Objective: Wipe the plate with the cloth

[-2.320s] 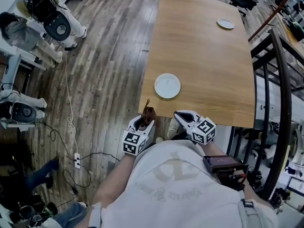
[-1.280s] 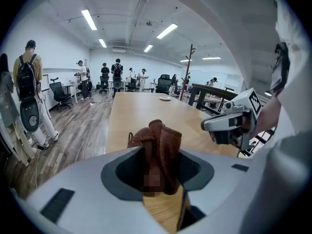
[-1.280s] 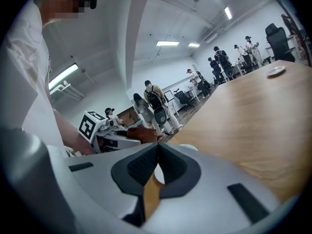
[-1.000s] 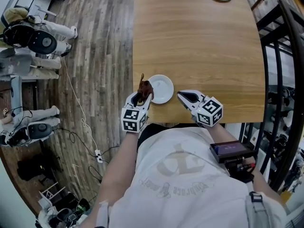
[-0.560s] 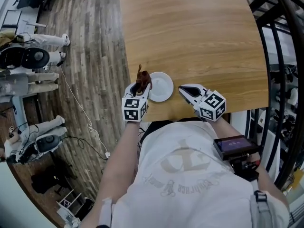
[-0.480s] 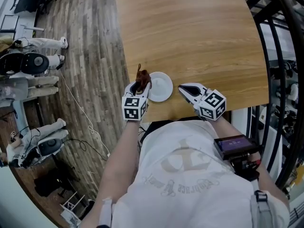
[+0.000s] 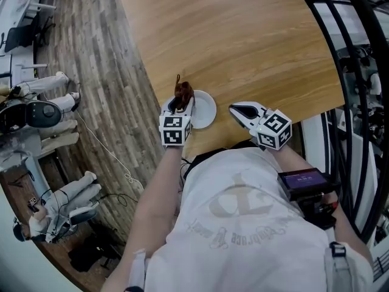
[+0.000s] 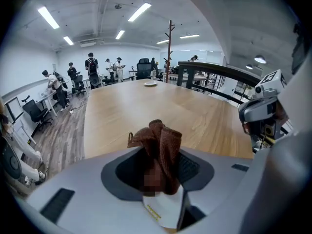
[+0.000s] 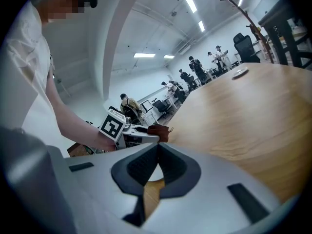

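The long wooden table (image 7: 243, 41) runs away from me across an open office with a plank floor, and its top is bare around the white plate (image 7: 205, 108), which sits close to the near edge, right in front of me. My left gripper (image 7: 181, 102) is clamped on the brown cloth (image 7: 183, 92), which sticks out past the tips in a bunched wad over the plate's left rim; I cannot tell if it touches the plate. My right gripper (image 7: 236, 109) has its jaws pressed together on nothing and lies just beside the plate on the right, not touching it.

I see 2 risks. Nothing steadies the plate, so a sideways or backward wipe could slide it off the table edge. And the cloth is only pinched at 1 end, so hard rubbing could drag it out of the jaws or let hard jaw tips scrape the plate.
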`<state>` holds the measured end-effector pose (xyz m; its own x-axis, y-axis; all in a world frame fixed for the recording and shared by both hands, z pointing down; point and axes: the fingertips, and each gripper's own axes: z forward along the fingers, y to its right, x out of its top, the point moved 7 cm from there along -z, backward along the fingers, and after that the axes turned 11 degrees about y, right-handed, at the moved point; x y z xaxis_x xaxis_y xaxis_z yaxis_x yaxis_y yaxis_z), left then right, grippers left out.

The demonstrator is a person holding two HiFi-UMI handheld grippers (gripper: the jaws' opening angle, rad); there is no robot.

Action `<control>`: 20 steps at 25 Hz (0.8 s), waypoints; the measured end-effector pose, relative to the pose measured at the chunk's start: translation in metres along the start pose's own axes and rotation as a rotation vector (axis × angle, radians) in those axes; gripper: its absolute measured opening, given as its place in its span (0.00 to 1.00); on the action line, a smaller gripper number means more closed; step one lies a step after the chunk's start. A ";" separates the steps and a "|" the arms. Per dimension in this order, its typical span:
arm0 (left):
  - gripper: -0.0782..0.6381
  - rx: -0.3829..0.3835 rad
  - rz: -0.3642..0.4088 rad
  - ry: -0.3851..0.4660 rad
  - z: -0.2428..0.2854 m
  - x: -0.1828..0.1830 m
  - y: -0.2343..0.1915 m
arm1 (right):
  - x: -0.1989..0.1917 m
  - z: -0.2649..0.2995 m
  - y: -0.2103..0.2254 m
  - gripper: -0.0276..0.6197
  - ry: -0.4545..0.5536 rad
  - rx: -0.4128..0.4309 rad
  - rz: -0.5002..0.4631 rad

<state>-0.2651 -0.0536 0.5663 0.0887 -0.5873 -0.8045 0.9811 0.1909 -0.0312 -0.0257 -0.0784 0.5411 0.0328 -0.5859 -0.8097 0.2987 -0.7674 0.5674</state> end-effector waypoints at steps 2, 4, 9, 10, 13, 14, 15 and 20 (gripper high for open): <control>0.35 -0.025 0.019 -0.002 0.006 0.003 0.006 | -0.001 -0.007 0.001 0.06 0.012 -0.024 0.005; 0.35 -0.050 0.035 -0.003 0.012 0.007 0.013 | -0.001 -0.014 0.002 0.06 0.021 -0.047 0.010; 0.35 -0.119 0.070 -0.005 0.029 0.011 0.031 | -0.006 -0.026 0.008 0.06 0.042 -0.094 0.019; 0.35 -0.133 0.076 -0.005 0.032 0.010 0.034 | -0.008 -0.028 0.009 0.06 0.045 -0.101 0.021; 0.35 -0.169 0.097 -0.007 0.039 0.010 0.044 | -0.010 -0.033 0.012 0.06 0.052 -0.119 0.023; 0.35 -0.181 0.105 -0.007 0.041 0.011 0.047 | -0.010 -0.034 0.012 0.06 0.054 -0.124 0.023; 0.35 -0.194 0.114 -0.008 0.042 0.014 0.049 | -0.007 -0.034 0.012 0.06 0.056 -0.130 0.024; 0.35 -0.210 0.134 -0.022 0.035 0.019 0.050 | 0.002 -0.038 0.006 0.06 0.063 -0.145 0.023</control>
<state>-0.2084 -0.0825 0.5701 0.2215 -0.5625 -0.7966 0.9033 0.4262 -0.0497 0.0125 -0.0746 0.5375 0.0997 -0.5821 -0.8070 0.4319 -0.7054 0.5621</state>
